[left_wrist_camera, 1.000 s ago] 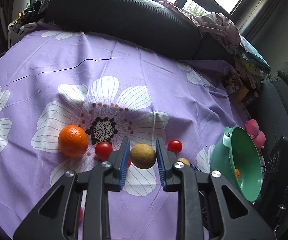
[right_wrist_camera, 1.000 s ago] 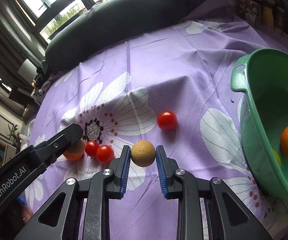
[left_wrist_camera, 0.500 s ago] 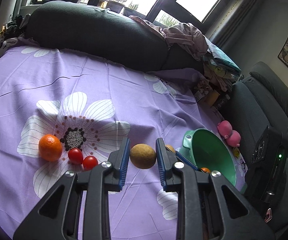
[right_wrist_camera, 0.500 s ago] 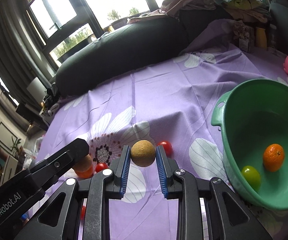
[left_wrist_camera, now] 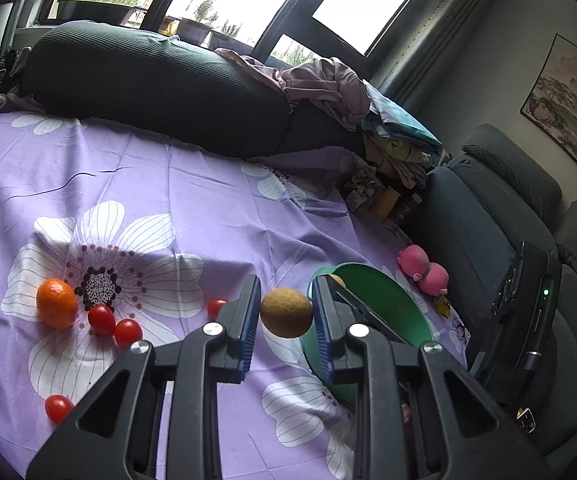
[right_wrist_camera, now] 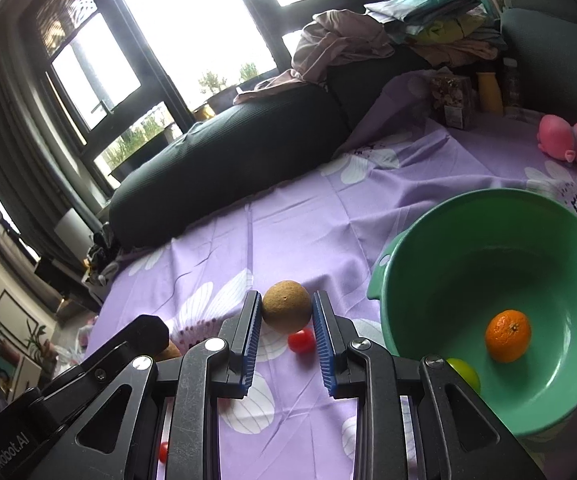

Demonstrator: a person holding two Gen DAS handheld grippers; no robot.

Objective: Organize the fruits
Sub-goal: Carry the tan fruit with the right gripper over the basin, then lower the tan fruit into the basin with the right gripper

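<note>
While clamping brown fruit (right_wrist_camera: 287, 306), right hand-held gripper (right_wrist_camera: 287, 334) beside green basin (right_wrist_camera: 416, 252).

Black hand-held gripper (left_wrist_camera: 286, 320), blue ribbed pads (left_wrist_camera: 248, 332).

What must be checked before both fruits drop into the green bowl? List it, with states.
1. Left gripper clamps the left brown fruit: ok.
2. Right gripper clamps the right brown fruit: ok.
3. Room in the green bowl: ok, only an orange and a green fruit show inside.
4. Right brown fruit over the bowl: not ok, it appears left of the rim, over the purple cloth.
5. Left brown fruit over the bowl: cannot tell.
</note>
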